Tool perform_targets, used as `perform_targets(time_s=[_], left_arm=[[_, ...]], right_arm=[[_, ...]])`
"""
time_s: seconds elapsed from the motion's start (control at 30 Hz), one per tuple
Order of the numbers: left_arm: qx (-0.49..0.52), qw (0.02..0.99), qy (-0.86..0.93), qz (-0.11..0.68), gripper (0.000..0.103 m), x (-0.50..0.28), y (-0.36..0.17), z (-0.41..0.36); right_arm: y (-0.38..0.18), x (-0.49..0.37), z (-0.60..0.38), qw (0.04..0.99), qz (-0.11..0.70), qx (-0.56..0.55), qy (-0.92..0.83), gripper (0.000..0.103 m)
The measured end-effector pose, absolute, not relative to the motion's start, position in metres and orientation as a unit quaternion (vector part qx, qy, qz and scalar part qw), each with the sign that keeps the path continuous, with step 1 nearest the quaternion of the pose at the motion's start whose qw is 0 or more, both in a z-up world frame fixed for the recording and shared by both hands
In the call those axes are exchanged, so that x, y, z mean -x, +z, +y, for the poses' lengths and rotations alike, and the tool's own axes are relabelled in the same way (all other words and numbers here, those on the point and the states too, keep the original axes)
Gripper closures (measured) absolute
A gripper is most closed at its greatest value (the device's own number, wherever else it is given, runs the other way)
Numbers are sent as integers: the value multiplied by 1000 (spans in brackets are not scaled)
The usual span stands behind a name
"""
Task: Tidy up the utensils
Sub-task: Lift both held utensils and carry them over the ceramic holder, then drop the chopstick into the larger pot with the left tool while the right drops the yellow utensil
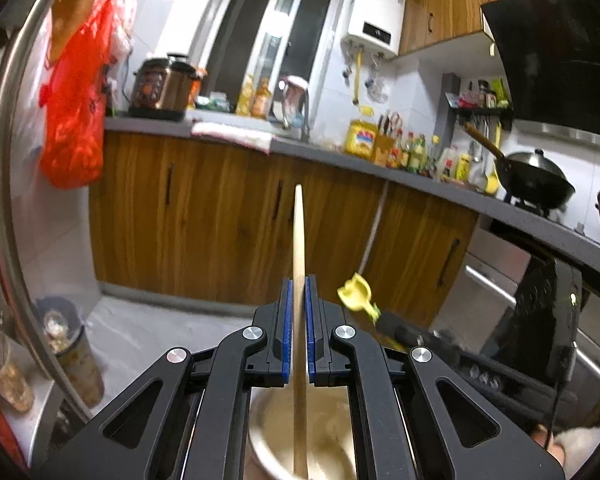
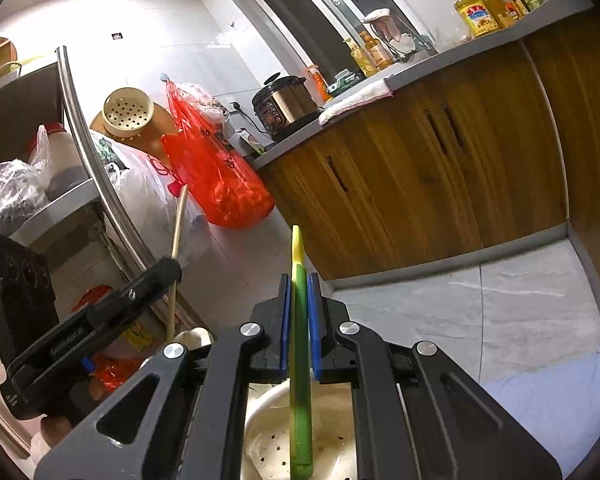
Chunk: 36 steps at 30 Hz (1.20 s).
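My left gripper point(image 1: 299, 284) is shut on a wooden chopstick point(image 1: 298, 248) that stands upright between the blue pads; its lower end reaches into a cream holder cup point(image 1: 328, 432) below. My right gripper point(image 2: 299, 282) is shut on a green and yellow utensil point(image 2: 300, 340), also upright, with its lower end inside the cream perforated cup point(image 2: 268, 440). The right gripper with its yellow-green utensil shows in the left wrist view point(image 1: 358, 294). The left gripper point(image 2: 168, 272) and chopstick point(image 2: 178, 220) show in the right wrist view at the left.
A metal shelf rack point(image 2: 84, 128) with bags stands at the left. A red plastic bag point(image 2: 216, 176) hangs by the wall. Wooden cabinets point(image 1: 228, 216) under a grey counter point(image 1: 340, 156) with bottles, a rice cooker point(image 1: 162, 88) and a wok point(image 1: 536, 178). Grey tiled floor point(image 2: 480, 312).
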<state>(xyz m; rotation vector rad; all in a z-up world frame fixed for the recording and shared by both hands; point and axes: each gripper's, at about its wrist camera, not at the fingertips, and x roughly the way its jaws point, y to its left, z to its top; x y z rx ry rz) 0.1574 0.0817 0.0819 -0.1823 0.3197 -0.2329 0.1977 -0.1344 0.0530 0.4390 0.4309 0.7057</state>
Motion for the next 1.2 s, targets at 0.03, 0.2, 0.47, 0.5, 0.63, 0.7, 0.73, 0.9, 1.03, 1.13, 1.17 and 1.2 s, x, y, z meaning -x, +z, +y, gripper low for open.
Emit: perform_targets(time_s=[0.03, 0.2, 0.47, 0.5, 0.63, 0.7, 0.73, 0.9, 1.03, 1.13, 1.17, 1.2], left_arm=[[88, 976, -118, 162, 95, -155, 80, 82], [82, 974, -127, 170, 77, -141, 73, 83], [72, 975, -133, 162, 68, -127, 74, 82], [73, 975, -132, 161, 68, -126, 75, 83], [81, 975, -131, 160, 68, -126, 77, 87], [84, 975, -130, 158, 68, -125, 78, 89], [84, 975, -130, 157, 68, -124, 77, 89], [84, 975, -129, 159, 68, -123, 78, 91], [86, 975, -128, 160, 68, -121, 78, 95], [87, 974, -128, 163, 68, -120, 78, 97], [86, 975, -129, 162, 68, -120, 78, 97], [86, 975, -128, 163, 68, -119, 78, 98]], right_arm=[[52, -198, -135, 893, 208, -211, 338, 95], [45, -201, -134, 897, 213, -207, 328, 95], [47, -191, -128, 916, 189, -164, 313, 95], [47, -189, -128, 917, 188, -158, 314, 95], [47, -183, -130, 920, 185, -141, 315, 95], [47, -182, -133, 919, 186, -144, 315, 95], [48, -182, -135, 919, 186, -146, 316, 95], [46, -177, -142, 914, 197, -149, 322, 95], [47, -166, -148, 913, 200, -137, 327, 95], [47, -162, -151, 908, 213, -131, 335, 95], [47, -161, -152, 906, 220, -129, 337, 95], [47, -161, -152, 906, 224, -129, 337, 95]])
